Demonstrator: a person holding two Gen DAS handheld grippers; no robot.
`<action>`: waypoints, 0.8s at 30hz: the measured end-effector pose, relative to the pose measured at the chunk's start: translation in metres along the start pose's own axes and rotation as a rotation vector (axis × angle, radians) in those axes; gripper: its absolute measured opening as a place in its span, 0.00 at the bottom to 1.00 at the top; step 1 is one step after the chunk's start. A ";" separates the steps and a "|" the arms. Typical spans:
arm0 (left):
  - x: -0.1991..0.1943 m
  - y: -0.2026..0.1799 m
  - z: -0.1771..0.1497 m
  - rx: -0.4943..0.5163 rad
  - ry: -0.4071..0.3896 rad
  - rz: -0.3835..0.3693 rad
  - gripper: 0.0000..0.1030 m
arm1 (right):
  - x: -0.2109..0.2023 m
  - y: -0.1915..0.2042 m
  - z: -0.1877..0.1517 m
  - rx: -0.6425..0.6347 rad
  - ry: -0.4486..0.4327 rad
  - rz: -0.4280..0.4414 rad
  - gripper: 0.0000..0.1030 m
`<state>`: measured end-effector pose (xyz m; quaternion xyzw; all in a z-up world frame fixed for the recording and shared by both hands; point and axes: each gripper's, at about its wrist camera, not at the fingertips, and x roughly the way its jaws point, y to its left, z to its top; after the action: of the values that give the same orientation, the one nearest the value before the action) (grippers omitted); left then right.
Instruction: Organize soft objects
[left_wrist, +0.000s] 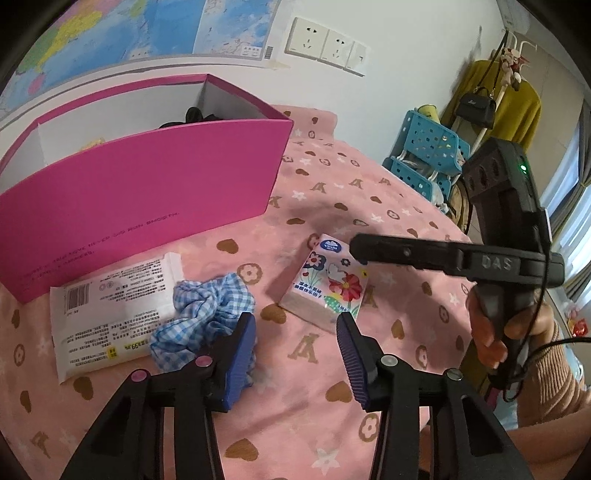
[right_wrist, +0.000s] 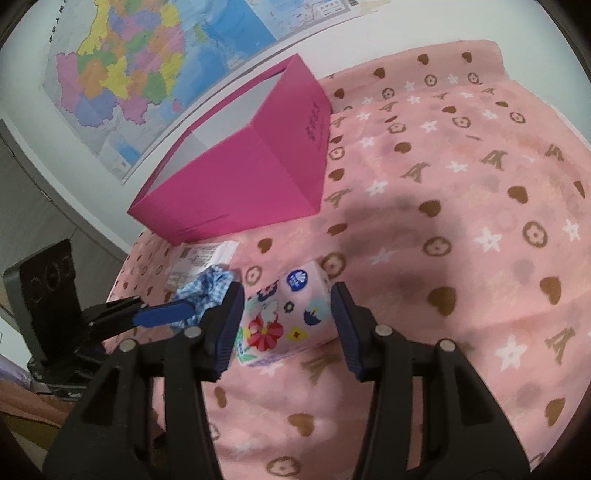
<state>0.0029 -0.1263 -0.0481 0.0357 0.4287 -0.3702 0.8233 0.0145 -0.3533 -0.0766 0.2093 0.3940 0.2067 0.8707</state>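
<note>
Left wrist view: the left gripper is hovering over a pink blanket printed with brown hearts, its blue-padded jaws standing apart with only blanket between the tips. The left pad is lying against the edge of a blue-and-white checked scrunchie, which is sitting just outside the jaws to the left and is not clamped. The scrunchie is partly overlapping a white wet-wipe pack further left. A floral pocket-tissue pack is lying just ahead of the right pad. A pink open box, with something dark inside, is standing beyond the gripper to the upper left. Ahead and to the right, the right gripper is reaching in above the tissue pack, held by a hand in a tan sleeve; seen side-on here, its jaw state cannot be told.

Right wrist view: the right gripper is poised with its jaws apart, the floral pocket-tissue pack lying between them on the pink blanket, not visibly pinched. To the left of this gripper, the left gripper is coming in from the side, one blue finger reaching the checked scrunchie. The wet-wipe pack is lying behind the scrunchie, and the pink box is standing further ahead, below a wall map.
</note>
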 end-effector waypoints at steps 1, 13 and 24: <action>0.000 0.002 0.000 -0.005 0.002 0.000 0.42 | 0.001 0.001 -0.002 -0.001 0.006 0.004 0.49; 0.000 0.010 -0.003 -0.036 0.014 -0.048 0.27 | 0.005 0.014 -0.011 -0.030 0.030 0.064 0.49; 0.014 0.004 -0.001 -0.033 0.056 -0.039 0.27 | 0.018 0.005 -0.012 -0.031 0.045 0.043 0.44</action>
<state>0.0099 -0.1308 -0.0602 0.0242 0.4583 -0.3779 0.8041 0.0150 -0.3372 -0.0915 0.1994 0.4055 0.2361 0.8603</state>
